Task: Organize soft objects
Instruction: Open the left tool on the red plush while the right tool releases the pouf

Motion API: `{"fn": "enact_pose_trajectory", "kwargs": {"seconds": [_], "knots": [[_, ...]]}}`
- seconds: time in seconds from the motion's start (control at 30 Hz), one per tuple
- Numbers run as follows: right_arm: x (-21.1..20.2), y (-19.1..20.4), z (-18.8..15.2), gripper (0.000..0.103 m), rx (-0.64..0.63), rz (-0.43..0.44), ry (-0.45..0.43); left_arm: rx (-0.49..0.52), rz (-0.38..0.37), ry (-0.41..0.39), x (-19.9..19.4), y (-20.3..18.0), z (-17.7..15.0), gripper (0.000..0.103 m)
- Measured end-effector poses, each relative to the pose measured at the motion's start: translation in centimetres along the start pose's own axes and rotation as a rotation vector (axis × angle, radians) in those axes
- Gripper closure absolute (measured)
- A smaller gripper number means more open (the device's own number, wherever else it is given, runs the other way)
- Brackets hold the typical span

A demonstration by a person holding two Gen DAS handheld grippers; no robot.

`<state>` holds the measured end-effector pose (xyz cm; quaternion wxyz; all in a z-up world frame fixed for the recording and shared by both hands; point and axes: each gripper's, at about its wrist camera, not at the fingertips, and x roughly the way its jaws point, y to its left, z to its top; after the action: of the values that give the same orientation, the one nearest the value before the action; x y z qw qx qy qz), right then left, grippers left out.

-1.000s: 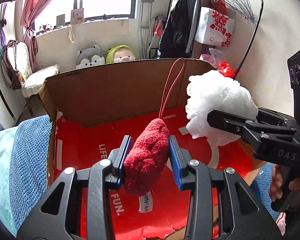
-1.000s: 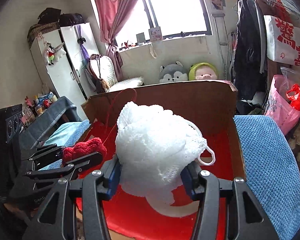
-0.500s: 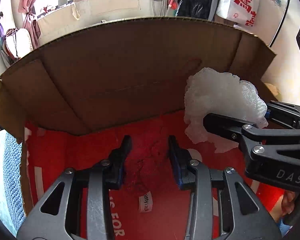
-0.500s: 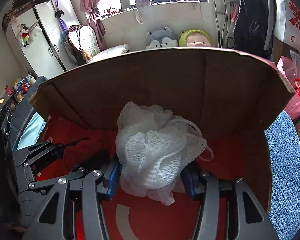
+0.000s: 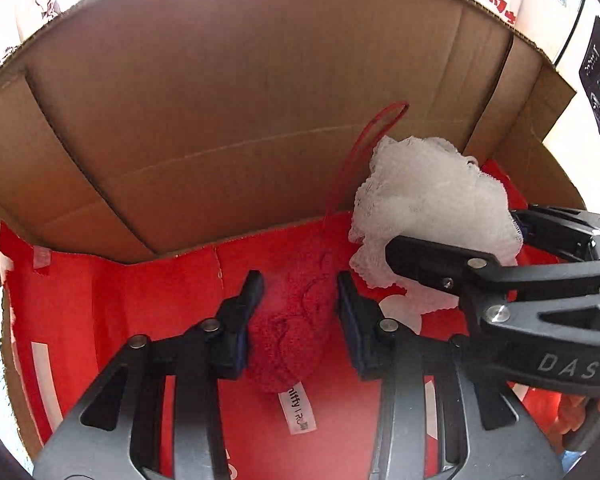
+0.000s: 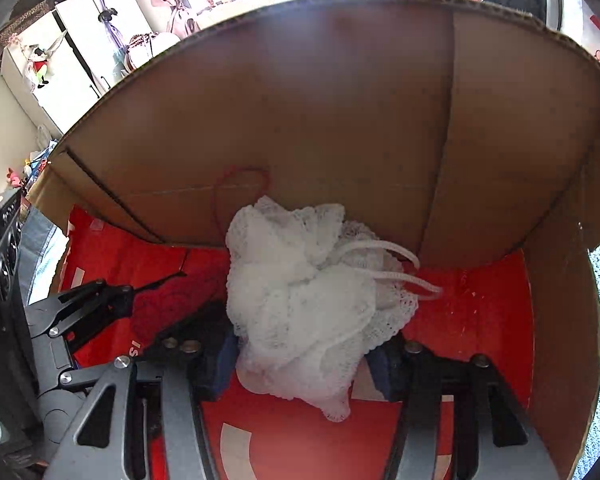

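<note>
Now both soft things are down inside the cardboard box (image 5: 260, 80).
Left gripper (image 5: 300, 312) has its jaws spread around the fuzzy red plush (image 5: 292, 332), which lies on the red floor; its thin cord loop could catch a finger on withdrawal. Right gripper (image 6: 300, 364) flanks the frilly white mesh puff (image 6: 308, 304); whether it pinches is unclear, and the netting might cling.
</note>
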<state>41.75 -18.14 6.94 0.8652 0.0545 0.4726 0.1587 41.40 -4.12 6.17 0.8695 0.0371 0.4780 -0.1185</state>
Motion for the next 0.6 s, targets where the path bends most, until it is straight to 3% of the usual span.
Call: {"fn": "enact_pose_trajectory", "kwargs": {"seconds": [0.27, 0.5, 0.6], "knots": [[-0.1, -1.3, 0.3, 0.042, 0.033, 0.039, 0.031, 0.010, 0.003, 0.004, 0.7, -0.6, 0.5, 0.066], [0.2, -2.5, 0.8, 0.040, 0.035, 0.047, 0.041, 0.022, 0.014, 0.008, 1.0, -1.0, 0.3, 0.050], [0.8, -0.6, 0.5, 0.039, 0.040, 0.049, 0.046, 0.025, 0.020, -0.001, 0.6, -1.9, 0.2, 0.048]]}}
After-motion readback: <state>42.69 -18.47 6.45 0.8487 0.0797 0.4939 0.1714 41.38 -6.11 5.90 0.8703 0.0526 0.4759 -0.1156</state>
